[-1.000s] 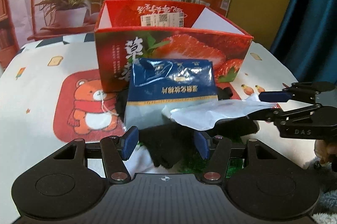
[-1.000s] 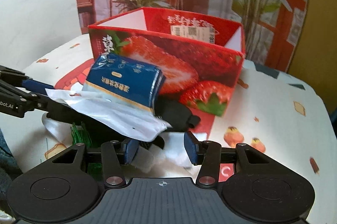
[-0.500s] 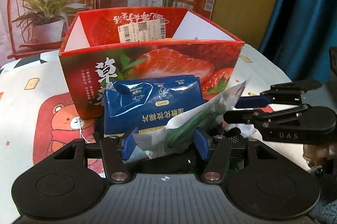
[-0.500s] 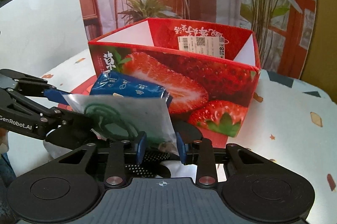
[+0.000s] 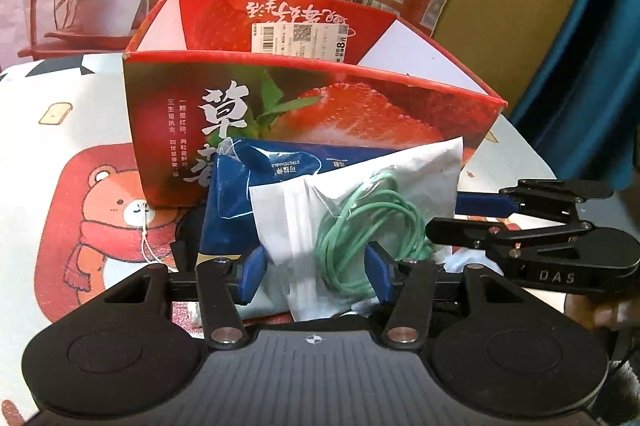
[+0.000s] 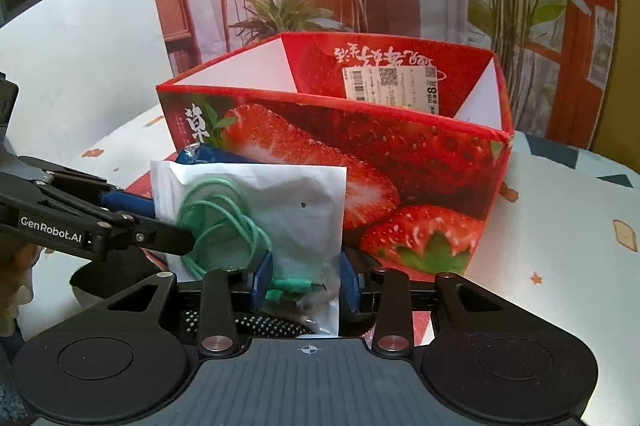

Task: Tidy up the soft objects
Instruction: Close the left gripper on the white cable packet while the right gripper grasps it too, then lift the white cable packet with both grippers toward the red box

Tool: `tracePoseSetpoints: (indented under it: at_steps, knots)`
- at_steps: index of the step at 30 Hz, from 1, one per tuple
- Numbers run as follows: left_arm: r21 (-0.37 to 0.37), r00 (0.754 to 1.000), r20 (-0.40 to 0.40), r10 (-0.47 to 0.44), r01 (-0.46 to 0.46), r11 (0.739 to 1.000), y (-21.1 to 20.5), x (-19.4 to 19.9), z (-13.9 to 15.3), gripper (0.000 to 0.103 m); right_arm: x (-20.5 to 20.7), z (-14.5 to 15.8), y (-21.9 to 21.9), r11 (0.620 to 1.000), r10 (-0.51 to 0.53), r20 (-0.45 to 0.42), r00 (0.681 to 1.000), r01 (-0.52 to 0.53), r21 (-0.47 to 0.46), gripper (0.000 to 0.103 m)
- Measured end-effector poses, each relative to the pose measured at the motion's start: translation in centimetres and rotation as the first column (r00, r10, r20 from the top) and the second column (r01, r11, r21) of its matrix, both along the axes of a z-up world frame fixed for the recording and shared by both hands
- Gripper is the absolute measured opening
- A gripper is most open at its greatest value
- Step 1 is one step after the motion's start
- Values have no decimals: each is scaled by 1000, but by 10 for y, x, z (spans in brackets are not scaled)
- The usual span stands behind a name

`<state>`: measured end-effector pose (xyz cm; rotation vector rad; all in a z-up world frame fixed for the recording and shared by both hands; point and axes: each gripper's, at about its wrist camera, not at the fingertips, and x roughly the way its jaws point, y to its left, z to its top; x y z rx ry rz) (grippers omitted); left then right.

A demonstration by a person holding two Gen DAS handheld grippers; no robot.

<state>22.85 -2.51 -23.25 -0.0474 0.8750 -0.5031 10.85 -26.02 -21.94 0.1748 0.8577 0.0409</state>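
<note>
The clear bag (image 5: 360, 201) with the coiled green cable (image 5: 368, 226) inside now stands upright between both grippers, where a second ago it lay flat and drooping over the pile; it has been lifted and turned on edge, in front of the blue pack (image 5: 256, 181) and the red strawberry box (image 5: 304, 113) on the table (image 6: 560, 226). That likely means the bag is being readied to go into the box, whose open top is just behind and above it, though nothing shows it has started over the rim. The right gripper (image 6: 306, 282) has its bottom edge between its blue pads; its jaws are narrow and opening slightly, and the right-hand pad sits at the bag's edge, so I read it as holding the bag, if loosely. The left gripper (image 5: 314, 276) stands at middle width and is closing a little, with the bag's lower part between its pads; whether those pads truly press on the plastic is hard to tell, as the bag bulges past them. In each view the other gripper reaches in from the side at the bag's edge. What lies under the bag is mostly hidden: a dark cloth thing and something dotted peep out near the right gripper's base, but I cannot name them. The box's inside is out of sight except for its far wall and a price label (image 6: 390, 83). A bit of a hand shows at the frame edge.
</note>
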Motion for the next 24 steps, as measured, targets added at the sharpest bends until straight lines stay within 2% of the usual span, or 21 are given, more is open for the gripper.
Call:
tracePoseSetpoints:
  at_steps: [7,8,12,14,18,20,24]
  knots:
    - [-18,1000,-11,-16,16,1000,-2,0,0,55,2,-8,-1,998,-16,-24,1000,17,53,40]
    - [-21,1000,-15,-19,19,1000,-2,-1,0,51,2,-9,-1,998,-19,-25,1000,20,57,40]
    - [-21,999,-29,-20,20,1000,-3,-3,-4,47,1,-12,-2,997,-29,-26,999,30,68,39]
    - [-15,999,-53,-8,7,1000,-3,-1,-8,40,1,-13,-2,997,-34,-29,999,36,75,39]
    - [-31,998,-69,6,-8,999,-1,2,-10,37,1,-17,-3,994,-45,-40,998,49,95,39]
    - [-44,998,-70,5,-8,999,-1,2,-9,23,1,-18,-2,993,-55,-42,998,59,104,37]
    - [-23,999,-49,-2,1,1000,-2,0,-4,21,1,-13,1,993,-53,-46,998,58,103,30]
